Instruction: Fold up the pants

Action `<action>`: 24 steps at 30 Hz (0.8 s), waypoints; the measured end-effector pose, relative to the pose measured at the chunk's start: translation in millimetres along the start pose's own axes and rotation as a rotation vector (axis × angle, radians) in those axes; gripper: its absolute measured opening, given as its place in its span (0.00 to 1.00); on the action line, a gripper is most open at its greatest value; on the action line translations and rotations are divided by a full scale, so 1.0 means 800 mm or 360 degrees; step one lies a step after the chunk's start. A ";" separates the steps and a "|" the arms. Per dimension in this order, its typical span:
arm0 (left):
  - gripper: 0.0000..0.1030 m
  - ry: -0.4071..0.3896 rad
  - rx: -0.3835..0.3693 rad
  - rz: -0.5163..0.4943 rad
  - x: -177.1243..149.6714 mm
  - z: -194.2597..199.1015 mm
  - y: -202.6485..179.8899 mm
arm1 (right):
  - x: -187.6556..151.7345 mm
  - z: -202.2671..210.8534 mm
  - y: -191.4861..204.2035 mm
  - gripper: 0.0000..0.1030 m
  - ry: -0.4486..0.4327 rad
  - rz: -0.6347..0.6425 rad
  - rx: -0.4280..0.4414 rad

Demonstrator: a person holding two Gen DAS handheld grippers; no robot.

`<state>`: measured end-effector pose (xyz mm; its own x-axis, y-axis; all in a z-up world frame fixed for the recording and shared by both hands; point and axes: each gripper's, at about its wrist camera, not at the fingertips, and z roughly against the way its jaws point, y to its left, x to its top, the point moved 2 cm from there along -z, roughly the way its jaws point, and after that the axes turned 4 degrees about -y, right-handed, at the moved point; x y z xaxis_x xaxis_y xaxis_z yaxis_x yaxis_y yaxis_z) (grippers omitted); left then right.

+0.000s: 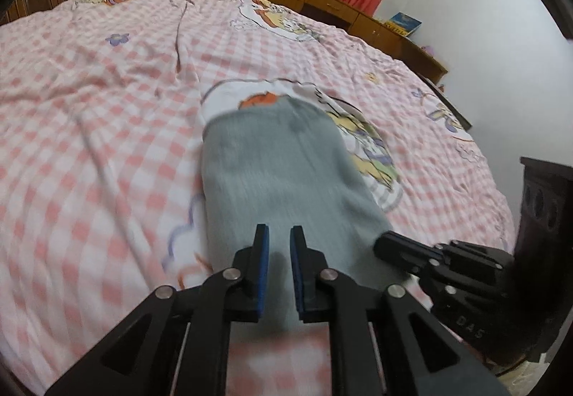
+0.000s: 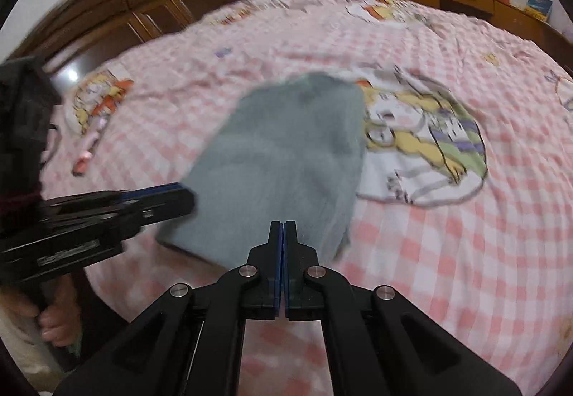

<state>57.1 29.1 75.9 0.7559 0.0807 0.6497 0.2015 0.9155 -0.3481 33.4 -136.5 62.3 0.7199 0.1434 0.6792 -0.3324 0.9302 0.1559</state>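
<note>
The grey pants point(image 1: 283, 163) are lying folded on the bed's pink checked cover point(image 1: 89, 109), partly overlapping the big cartoon print point(image 2: 422, 141) on that cover. The left gripper point(image 1: 279, 238) is hovering at the pants' near edge, its blue-padded fingers point(image 1: 260, 252) standing slightly apart; whether they are nipping cloth is unclear. The right gripper point(image 2: 283, 227) is hanging at the same near edge, its fingers point(image 2: 275, 252) pressing together, with no cloth visibly caught.
</note>
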 end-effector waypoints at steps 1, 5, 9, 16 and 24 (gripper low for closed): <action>0.11 0.0007 0.0003 -0.0001 -0.008 0.003 -0.002 | -0.007 -0.008 -0.004 0.00 0.0031 -0.0012 -0.0017; 0.11 0.0102 0.0057 0.0027 -0.039 -0.011 0.003 | -0.023 -0.025 -0.016 0.00 0.0048 -0.0077 0.0020; 0.10 0.0101 0.0068 0.0049 -0.053 -0.021 0.012 | -0.024 -0.013 -0.014 0.00 0.0006 -0.0106 0.0012; 0.24 0.0073 0.0187 -0.0068 -0.061 0.002 -0.012 | -0.036 0.022 0.005 0.38 -0.0041 -0.0107 0.0008; 0.75 0.0045 0.0404 -0.0140 -0.085 0.019 -0.013 | -0.060 0.033 -0.001 0.59 -0.0015 -0.0135 -0.0177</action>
<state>-6.1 20.0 45.7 0.7602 -0.0114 0.6495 0.1073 0.9883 -0.1083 -16.9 -153.2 48.0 0.7365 0.0596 0.6739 -0.2004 0.9706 0.1331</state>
